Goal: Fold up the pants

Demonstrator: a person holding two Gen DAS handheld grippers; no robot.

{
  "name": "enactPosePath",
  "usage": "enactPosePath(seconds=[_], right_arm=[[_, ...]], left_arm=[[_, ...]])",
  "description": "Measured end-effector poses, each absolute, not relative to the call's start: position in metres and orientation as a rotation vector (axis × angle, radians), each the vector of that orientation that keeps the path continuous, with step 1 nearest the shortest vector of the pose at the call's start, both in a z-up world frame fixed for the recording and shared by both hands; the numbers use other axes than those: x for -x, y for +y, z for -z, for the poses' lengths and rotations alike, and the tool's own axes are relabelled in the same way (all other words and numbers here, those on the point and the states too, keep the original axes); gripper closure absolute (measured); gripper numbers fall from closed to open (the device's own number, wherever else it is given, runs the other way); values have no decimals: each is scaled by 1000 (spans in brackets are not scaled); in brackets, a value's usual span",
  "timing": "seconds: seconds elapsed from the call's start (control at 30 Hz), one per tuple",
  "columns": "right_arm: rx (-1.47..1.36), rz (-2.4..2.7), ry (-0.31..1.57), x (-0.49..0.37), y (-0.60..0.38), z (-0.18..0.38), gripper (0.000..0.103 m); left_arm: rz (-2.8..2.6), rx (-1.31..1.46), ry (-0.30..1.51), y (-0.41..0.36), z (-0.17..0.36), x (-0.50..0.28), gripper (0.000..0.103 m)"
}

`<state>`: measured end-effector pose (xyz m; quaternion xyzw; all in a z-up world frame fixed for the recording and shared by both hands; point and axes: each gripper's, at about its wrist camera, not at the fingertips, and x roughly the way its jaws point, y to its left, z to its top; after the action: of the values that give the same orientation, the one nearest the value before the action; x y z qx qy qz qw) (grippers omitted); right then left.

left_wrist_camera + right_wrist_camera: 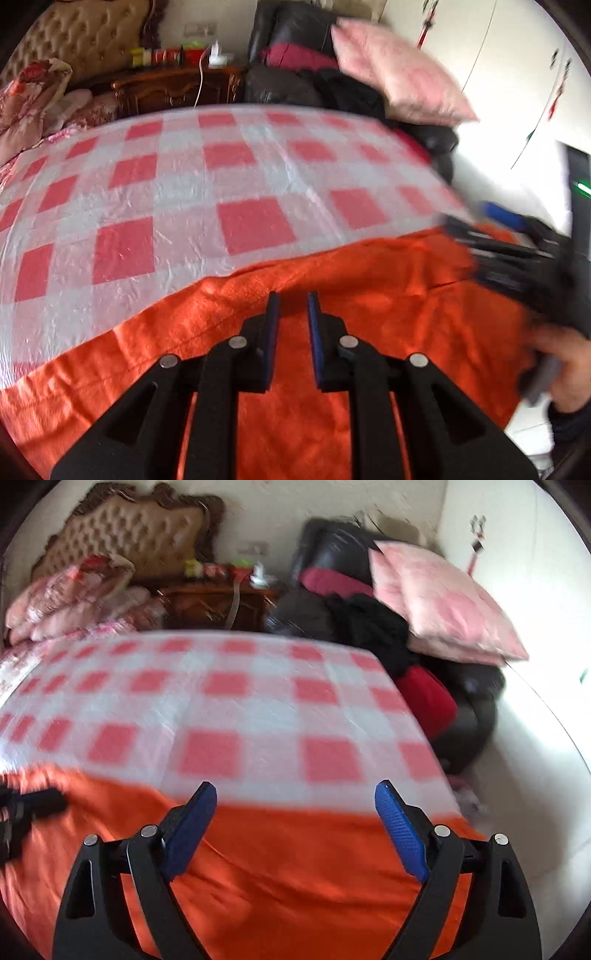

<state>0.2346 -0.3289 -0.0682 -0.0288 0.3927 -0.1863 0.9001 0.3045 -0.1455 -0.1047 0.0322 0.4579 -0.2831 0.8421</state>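
The orange pants lie spread flat along the near edge of the bed, on a red-and-white checked sheet that covers the rest of it. Their far edge runs as a slanting line across the sheet, and the cloth reaches to the bed's near right corner.

The left claw hangs over the middle of the pants, pointing down at them. Its jaws stand close together with only a narrow slit between the pads; orange cloth shows through the slit below, and nothing is pinched between them.

The right claw hovers above the far edge of the pants near the right corner, jaws spread wide, blue pads facing each other, nothing between them. In the left wrist view it appears as a blurred black shape at the right edge, with a hand on its grip.

Beyond the far edge of the bed stand a tufted headboard, a dark wooden nightstand and a black chair heaped with clothes and a pink pillow. Folded floral bedding sits at the far left corner.
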Motion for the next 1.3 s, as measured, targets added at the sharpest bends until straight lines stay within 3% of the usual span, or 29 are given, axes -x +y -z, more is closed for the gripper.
enactPosePath(seconds=[0.27, 0.33, 0.4, 0.57, 0.73, 0.77, 0.97, 1.3], right_arm=[[-59, 496, 920, -172, -447, 86, 15], [-77, 491, 931, -161, -455, 89, 13], [-68, 507, 938, -153, -458, 90, 13], [-315, 428, 831, -127, -477, 64, 13], [-224, 519, 917, -134, -488, 88, 18], [-267, 522, 890, -127, -489, 84, 24], [-187, 498, 725, -73, -413, 38, 19], [-105, 296, 803, -72, -275, 80, 14]], left_arm=[[600, -73, 955, -151, 109, -312, 85], [615, -40, 919, -147, 99, -298, 66], [631, -7, 880, -146, 90, -282, 60], [696, 91, 851, -134, 80, -229, 60], [654, 90, 868, -100, 90, -192, 60], [626, 97, 870, -89, 92, -188, 60], [311, 207, 833, 35, 93, -155, 60], [-15, 655, 803, 254, 111, -72, 60]])
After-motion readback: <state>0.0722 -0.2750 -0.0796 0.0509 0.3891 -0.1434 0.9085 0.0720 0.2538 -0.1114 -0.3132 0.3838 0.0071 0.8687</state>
